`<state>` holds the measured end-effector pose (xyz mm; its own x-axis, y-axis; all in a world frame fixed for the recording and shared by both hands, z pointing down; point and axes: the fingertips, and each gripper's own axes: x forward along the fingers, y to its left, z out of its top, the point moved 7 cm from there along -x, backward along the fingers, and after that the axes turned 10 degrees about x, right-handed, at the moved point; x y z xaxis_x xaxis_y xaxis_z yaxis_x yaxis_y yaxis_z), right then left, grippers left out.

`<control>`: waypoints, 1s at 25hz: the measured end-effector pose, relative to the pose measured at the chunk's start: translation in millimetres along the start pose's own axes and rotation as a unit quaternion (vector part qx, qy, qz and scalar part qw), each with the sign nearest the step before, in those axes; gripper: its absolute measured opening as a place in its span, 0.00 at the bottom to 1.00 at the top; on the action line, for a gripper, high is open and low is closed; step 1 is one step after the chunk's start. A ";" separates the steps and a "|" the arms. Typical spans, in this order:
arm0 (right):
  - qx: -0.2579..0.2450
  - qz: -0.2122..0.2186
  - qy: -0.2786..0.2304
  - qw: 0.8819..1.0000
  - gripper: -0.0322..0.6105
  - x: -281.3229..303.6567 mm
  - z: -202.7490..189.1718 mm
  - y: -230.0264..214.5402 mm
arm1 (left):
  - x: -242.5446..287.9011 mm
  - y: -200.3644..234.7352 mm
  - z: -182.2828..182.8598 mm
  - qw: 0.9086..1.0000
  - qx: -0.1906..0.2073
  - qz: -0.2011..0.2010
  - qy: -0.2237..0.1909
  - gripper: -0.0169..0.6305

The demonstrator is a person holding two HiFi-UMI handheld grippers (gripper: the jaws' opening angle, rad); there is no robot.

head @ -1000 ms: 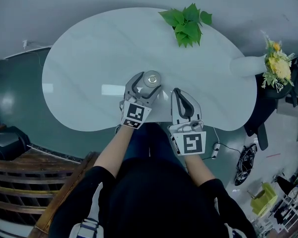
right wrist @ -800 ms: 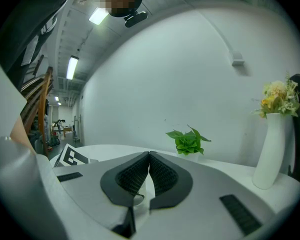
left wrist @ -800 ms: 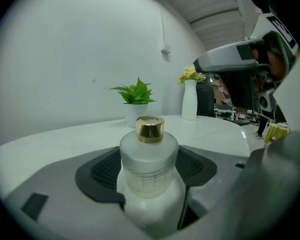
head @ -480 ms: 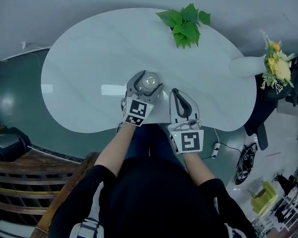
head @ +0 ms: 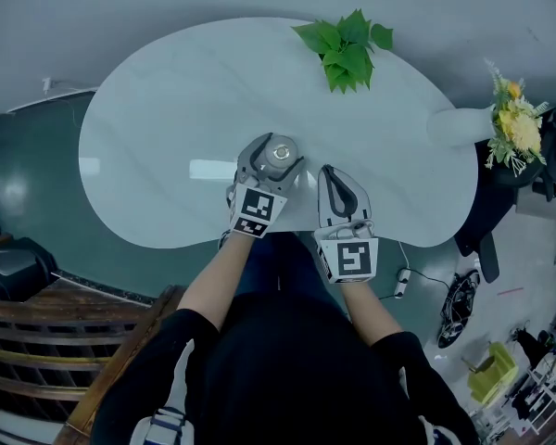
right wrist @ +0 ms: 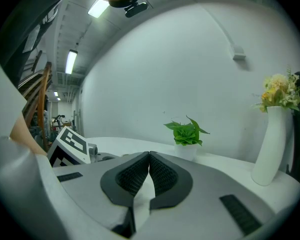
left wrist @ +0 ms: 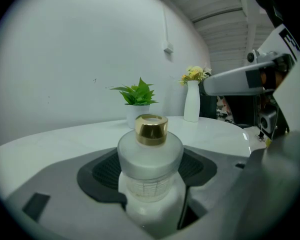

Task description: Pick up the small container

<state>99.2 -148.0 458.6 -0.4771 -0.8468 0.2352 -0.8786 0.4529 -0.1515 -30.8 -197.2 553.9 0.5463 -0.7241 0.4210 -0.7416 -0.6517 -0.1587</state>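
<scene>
The small container [head: 281, 146] is a frosted white bottle with a gold cap, standing upright on the white table [head: 167, 128] near its front edge. My left gripper [head: 278, 154] has its two jaws against the bottle's sides. In the left gripper view the container [left wrist: 150, 149] fills the gap between the dark pads [left wrist: 102, 170], and the left gripper [left wrist: 151, 171] is shut on it. To the container's right my right gripper [head: 329, 171] lies over the table's front edge. Its jaws meet at the tips with nothing between them, as the right gripper [right wrist: 149, 158] view shows.
A potted green plant [head: 347, 44] stands at the table's far side. A white vase with yellow flowers [head: 463, 120] stands at the right end. A wooden chair [head: 37, 341] is at the lower left, off the table.
The left gripper's jaws have drawn in around the container. Both grippers have shifted only slightly; the container stays in the same spot.
</scene>
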 end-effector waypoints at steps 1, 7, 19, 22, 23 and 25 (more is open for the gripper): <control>-0.001 -0.001 0.000 1.000 0.09 -0.7 -0.1 -0.8 | -1.3 0.8 3.0 1.000 0.001 0.002 -0.003 0.53; -0.006 -0.005 -0.010 1.000 0.09 -4.9 11.2 -1.9 | -16.4 9.0 36.5 1.000 0.010 0.015 -0.025 0.53; -0.028 0.004 -0.073 0.997 0.09 -13.9 63.6 10.0 | -72.5 28.3 98.6 0.995 0.001 0.082 -0.051 0.53; -0.033 0.008 -0.088 0.996 0.09 -18.5 75.8 14.2 | -89.4 34.4 114.9 0.993 -0.003 0.104 -0.059 0.53; -0.034 0.008 -0.092 0.995 0.09 -20.7 80.0 16.0 | -95.9 36.1 120.0 0.992 -0.005 0.111 -0.061 0.53; -0.034 0.009 -0.098 0.995 0.09 -24.5 87.9 18.7 | -108.2 39.5 129.2 0.990 -0.006 0.126 -0.067 0.53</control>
<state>96.4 -143.3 365.6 -0.4854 -0.8734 0.0394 -0.8724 0.4809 -0.0876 -68.9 -173.8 386.7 0.3884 -0.8876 0.2475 -0.8651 -0.4438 -0.2337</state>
